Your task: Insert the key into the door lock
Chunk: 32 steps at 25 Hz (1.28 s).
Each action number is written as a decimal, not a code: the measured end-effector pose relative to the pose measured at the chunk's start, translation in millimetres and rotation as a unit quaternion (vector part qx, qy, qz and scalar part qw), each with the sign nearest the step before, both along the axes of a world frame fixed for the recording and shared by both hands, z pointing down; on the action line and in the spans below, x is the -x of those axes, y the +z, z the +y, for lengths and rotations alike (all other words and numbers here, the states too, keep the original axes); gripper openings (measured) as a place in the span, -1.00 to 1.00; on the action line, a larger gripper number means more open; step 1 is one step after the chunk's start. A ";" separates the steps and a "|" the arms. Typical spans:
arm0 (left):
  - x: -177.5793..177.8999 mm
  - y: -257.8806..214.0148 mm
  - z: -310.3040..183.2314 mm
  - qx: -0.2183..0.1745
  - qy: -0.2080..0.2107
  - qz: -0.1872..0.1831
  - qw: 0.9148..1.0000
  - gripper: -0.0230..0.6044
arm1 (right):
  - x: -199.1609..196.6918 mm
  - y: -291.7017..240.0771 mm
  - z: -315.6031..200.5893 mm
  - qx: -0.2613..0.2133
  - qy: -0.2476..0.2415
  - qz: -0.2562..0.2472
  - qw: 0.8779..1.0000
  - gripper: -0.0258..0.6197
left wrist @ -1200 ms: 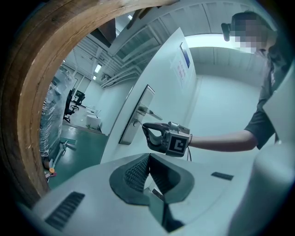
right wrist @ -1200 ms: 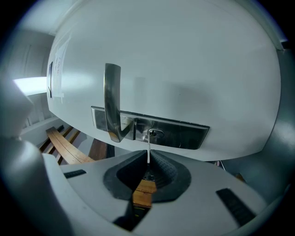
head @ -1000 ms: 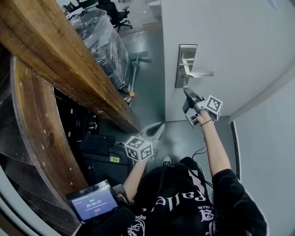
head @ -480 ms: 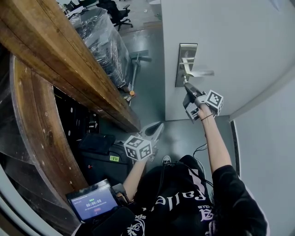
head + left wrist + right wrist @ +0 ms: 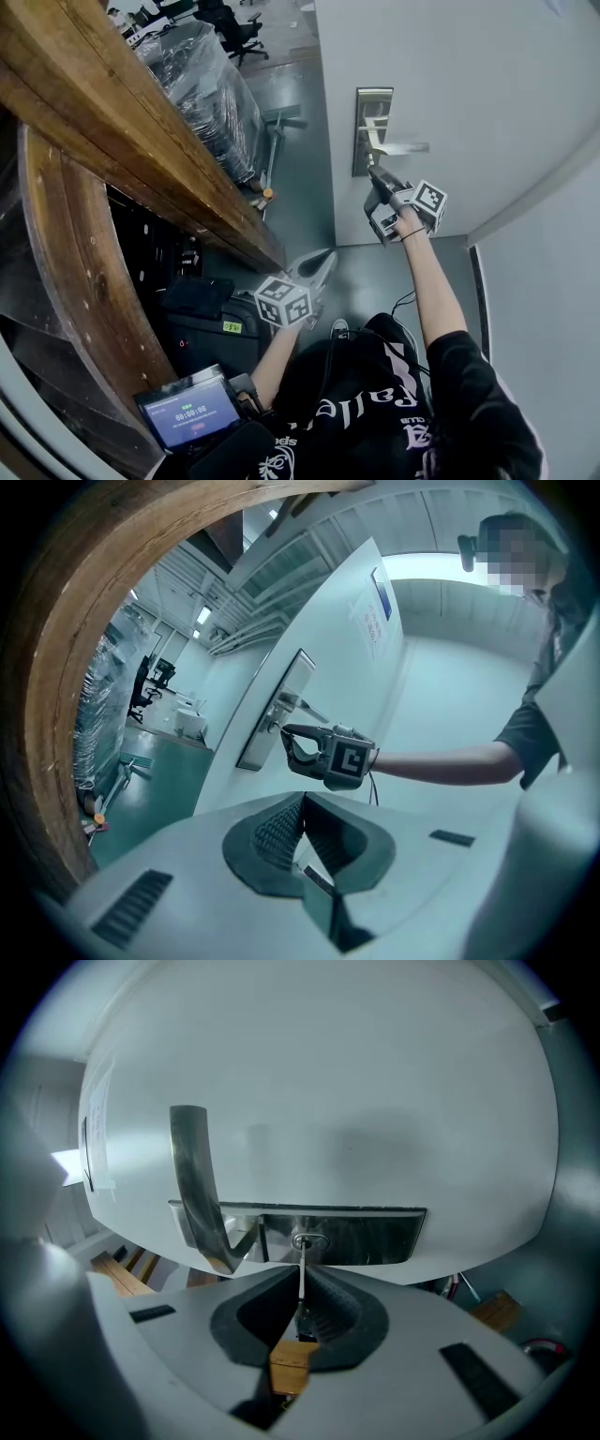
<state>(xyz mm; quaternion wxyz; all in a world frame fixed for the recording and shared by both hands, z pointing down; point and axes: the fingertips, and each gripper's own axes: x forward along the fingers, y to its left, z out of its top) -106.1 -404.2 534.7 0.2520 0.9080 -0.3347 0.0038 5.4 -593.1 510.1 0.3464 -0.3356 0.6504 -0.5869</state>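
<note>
Since a second ago the right gripper has edged up to the lock plate on the door. In the head view its tip now sits at the plate's lower end, just under the handle. The left gripper has stayed low and well apart from the door, beside the wooden beam.

From the left gripper view, the left gripper has its jaws pressed together with nothing between them. Beyond it, the right gripper reaches to the lock plate.

From the right gripper view, the right gripper is clamped on the key. The blade points straight ahead and its tip meets the keyhole in the lock plate. How deep it sits cannot be told. The handle stands to the left of the keyhole.
</note>
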 end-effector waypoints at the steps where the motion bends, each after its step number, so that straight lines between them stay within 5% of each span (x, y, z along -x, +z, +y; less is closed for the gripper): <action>1: -0.4 0.9 0.5 0.001 0.001 -0.001 1.000 -0.91 | -0.9 -0.1 -2.7 0.000 0.006 -0.007 1.000 -0.81; 13: 6.1 7.0 -1.0 0.008 -0.006 -0.008 1.000 -0.91 | -6.9 2.5 -36.6 -0.027 0.022 0.023 0.999 -0.81; 16: 6.1 7.1 -0.7 0.010 -0.007 -0.008 1.000 -0.91 | -3.5 -1.0 -35.7 -0.034 0.028 0.070 0.997 -0.80; 23: -2.2 3.0 -2.8 0.010 -0.013 0.003 1.000 -0.91 | 4.4 -10.0 11.3 -0.097 -0.051 0.263 0.959 -0.80; 32: -36.3 -22.3 29.6 0.000 -0.029 0.036 0.999 -0.91 | -13.3 -19.5 136.2 -0.139 -0.078 0.291 0.943 -0.80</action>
